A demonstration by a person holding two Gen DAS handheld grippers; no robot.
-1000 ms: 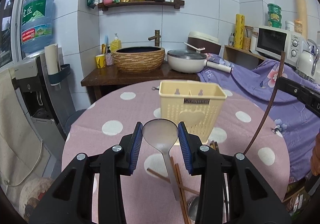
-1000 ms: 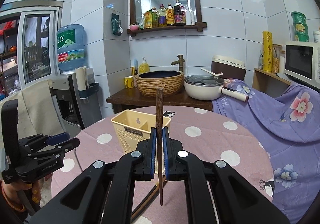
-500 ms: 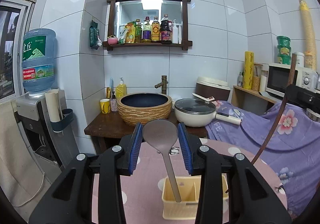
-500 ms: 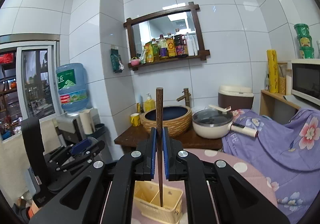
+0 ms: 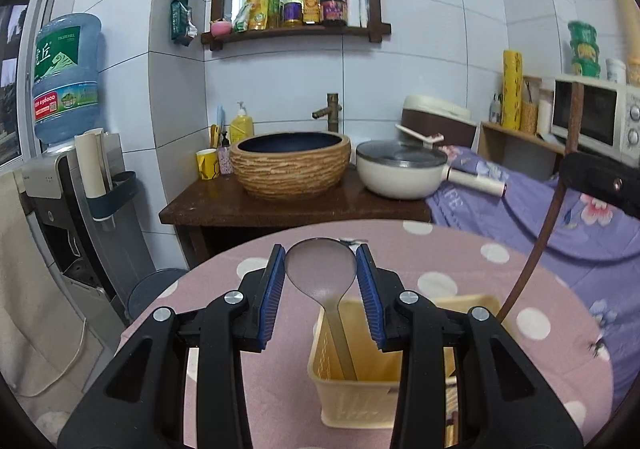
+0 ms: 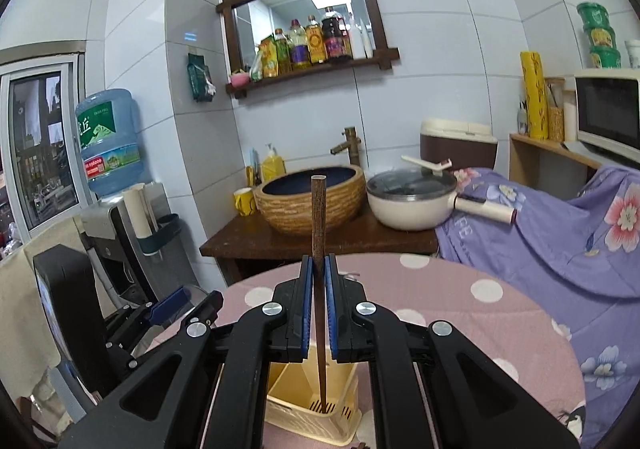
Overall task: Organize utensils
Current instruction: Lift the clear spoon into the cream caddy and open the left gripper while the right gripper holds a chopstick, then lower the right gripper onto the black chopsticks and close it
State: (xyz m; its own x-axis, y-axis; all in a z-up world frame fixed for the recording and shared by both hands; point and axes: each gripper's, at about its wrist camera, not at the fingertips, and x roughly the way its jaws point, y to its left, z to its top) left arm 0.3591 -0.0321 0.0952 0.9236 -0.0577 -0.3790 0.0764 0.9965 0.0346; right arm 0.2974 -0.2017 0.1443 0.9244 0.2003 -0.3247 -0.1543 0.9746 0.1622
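My left gripper is shut on the bowl of a metal spoon. Its handle hangs down into the yellow slotted utensil basket on the pink dotted table. My right gripper is shut on a dark brown chopstick held upright, and the lower tip reaches the floor of the basket. In the left wrist view the right gripper sits at the right edge, with the chopstick slanting down behind the basket's far rim. The left gripper appears at the lower left of the right wrist view.
Behind the table, a dark wooden counter carries a woven basin and a white lidded pot. A purple floral cloth covers the right side. A water dispenser stands at the left, a microwave at the far right.
Both grippers rose and moved forward over the basket. The spoon left the table and its handle now hangs inside the basket. The chopstick tip has gone down into the basket too.
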